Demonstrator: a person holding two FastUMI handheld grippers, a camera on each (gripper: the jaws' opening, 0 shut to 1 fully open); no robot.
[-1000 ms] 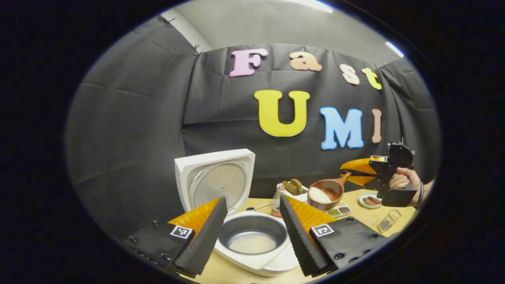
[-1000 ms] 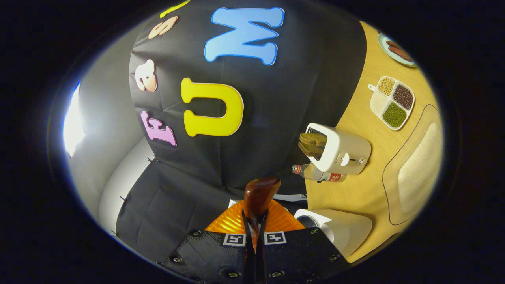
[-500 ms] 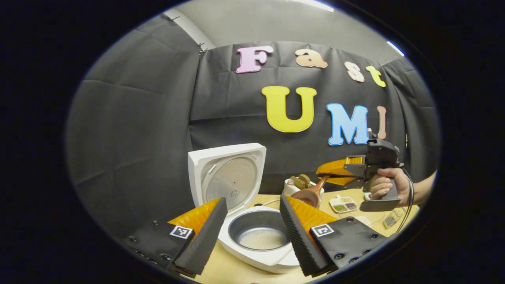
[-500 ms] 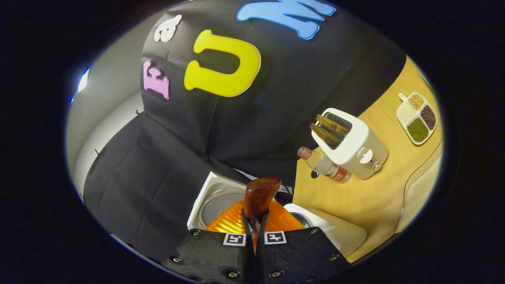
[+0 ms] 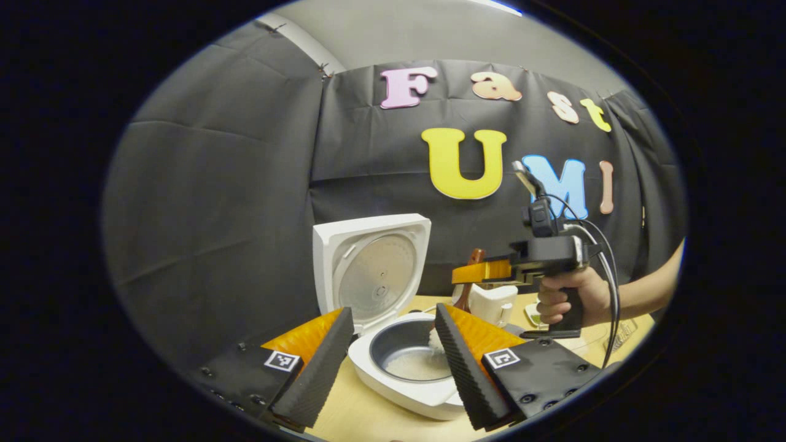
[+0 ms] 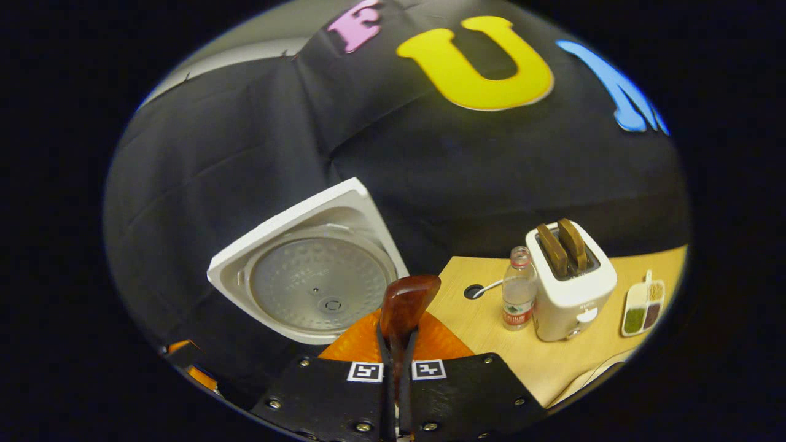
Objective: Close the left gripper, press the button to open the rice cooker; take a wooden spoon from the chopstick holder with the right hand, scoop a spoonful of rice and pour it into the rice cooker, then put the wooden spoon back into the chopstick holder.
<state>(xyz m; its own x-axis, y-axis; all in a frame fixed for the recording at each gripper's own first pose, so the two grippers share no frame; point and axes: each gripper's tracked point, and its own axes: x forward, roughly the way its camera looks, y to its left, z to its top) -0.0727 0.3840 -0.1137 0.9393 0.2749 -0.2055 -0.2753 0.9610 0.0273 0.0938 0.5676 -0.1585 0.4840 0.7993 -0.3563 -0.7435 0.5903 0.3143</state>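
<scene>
1. while the left gripper (image 5: 387, 362) hung low over the near edge of the table (image 5: 362, 417), its jaws stood wide apart and held nothing.
2. between its fingers (image 5: 319, 365), in the left gripper view, the rice cooker (image 5: 405, 380) sat on the table with its lid (image 5: 371, 270) raised upright behind the pot.
3. a layer of white rice (image 5: 420, 367) lay in the bottom of the cooker's grey inner pot, with more rice falling in at the pot's right side.
4. the right gripper (image 5: 476, 273) was seen farther off in that view, level above the cooker's right rim, held by a hand (image 5: 565, 301) on its grip.
5. its jaws were clamped on the wooden spoon (image 6: 402, 313), whose handle passed between the fingers in the right gripper view.
6. in the left gripper view the spoon pointed down from the gripper toward the pot; its bowl was hidden behind the left gripper's finger.
7. the right gripper view showed the open lid to the left, and a small bottle (image 6: 517, 288) just beside a white toaster (image 6: 571, 288) with two slices of bread in it.
8. a divided tray (image 6: 642, 307) of grains lay to the right of the toaster.
</scene>
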